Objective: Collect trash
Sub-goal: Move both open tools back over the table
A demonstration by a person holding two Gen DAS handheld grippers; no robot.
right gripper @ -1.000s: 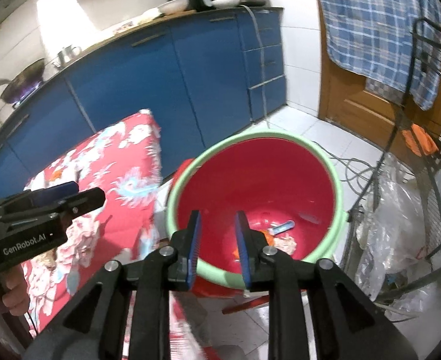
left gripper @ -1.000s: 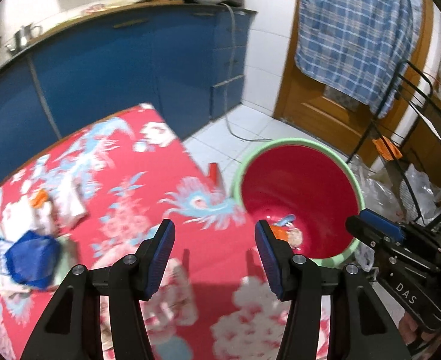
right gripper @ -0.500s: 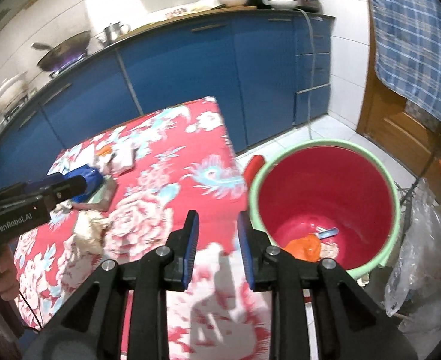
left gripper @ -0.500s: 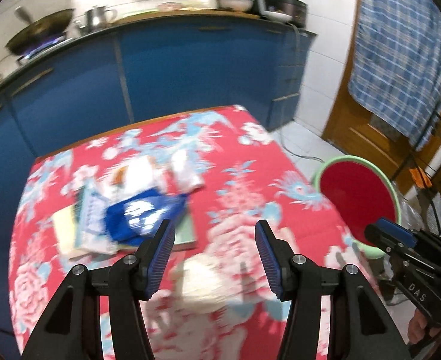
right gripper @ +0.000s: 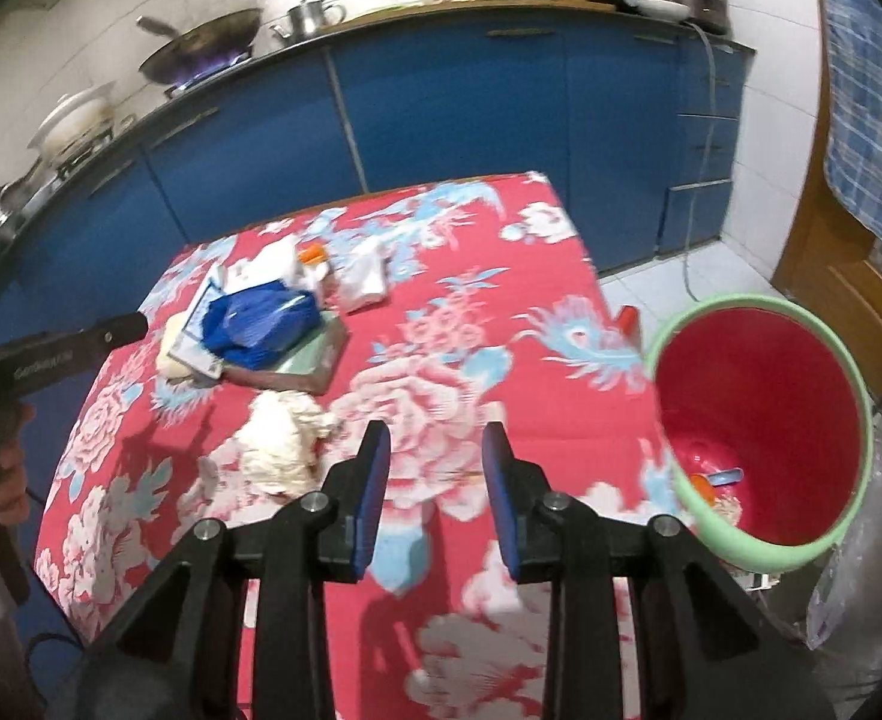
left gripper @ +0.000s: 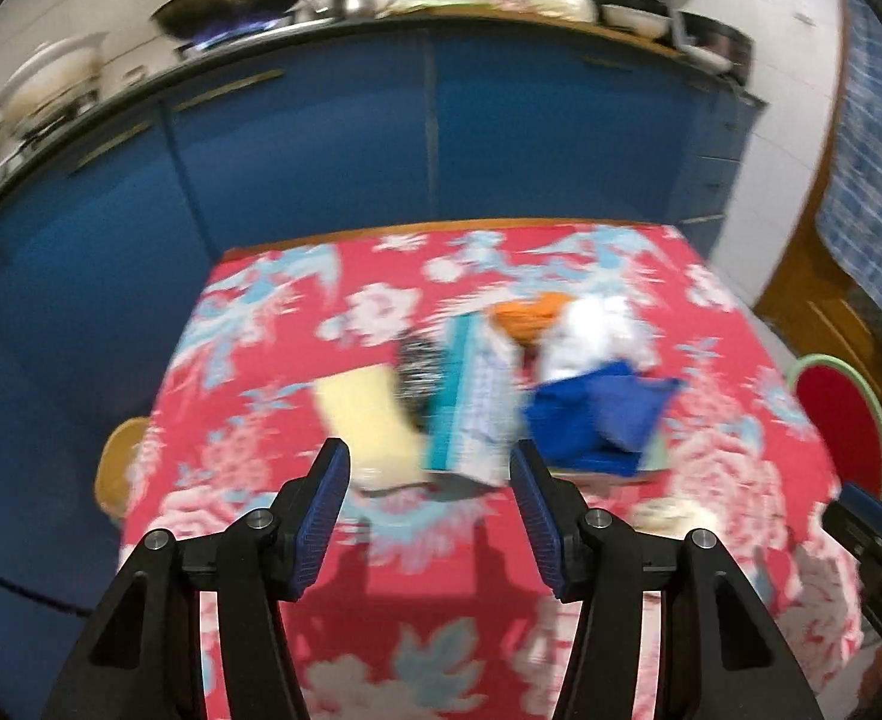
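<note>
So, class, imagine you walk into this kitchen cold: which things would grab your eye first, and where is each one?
First the red floral tablecloth covering the table in front of the blue cabinets. Next the red bucket with a green rim, standing off the table's right edge with a few scraps at its bottom. Then the litter on the cloth: a blue bag atop a pile at the far left, and a crumpled cream wad nearer the camera.

Blue cabinets (right gripper: 453, 108), wok (right gripper: 201, 51) over flame, checked cloth (right gripper: 873, 96) on wooden door (right gripper: 831, 252).
</note>
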